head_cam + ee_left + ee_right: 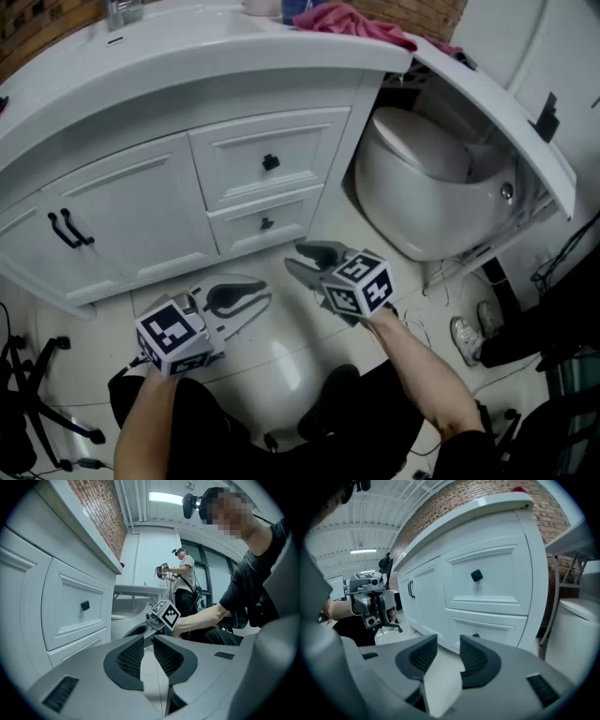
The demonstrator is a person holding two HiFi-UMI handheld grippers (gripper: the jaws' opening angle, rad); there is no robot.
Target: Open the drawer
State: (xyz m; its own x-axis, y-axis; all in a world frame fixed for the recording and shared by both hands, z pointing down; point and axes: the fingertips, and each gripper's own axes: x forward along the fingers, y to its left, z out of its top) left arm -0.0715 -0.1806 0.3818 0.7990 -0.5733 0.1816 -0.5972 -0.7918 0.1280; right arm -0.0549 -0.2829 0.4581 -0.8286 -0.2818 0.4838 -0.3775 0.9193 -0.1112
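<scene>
Right claw (298, 256) spread, empty, short of lower drawer (267, 221); drawer shut, just ahead, untouched.

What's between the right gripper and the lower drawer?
Nothing: only bare floor lies between the right gripper and the lower drawer, as the head view and right gripper view show.

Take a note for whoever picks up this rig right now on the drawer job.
Left claw: open, empty, low in front of the cabinet.
Right claw: open, empty, near the lower drawer, not touching it.
Upper drawer and lower drawer: both shut, with nothing on the black knobs.
Done: nothing yet.
Left: grip a knob and pull the drawer out.
</scene>
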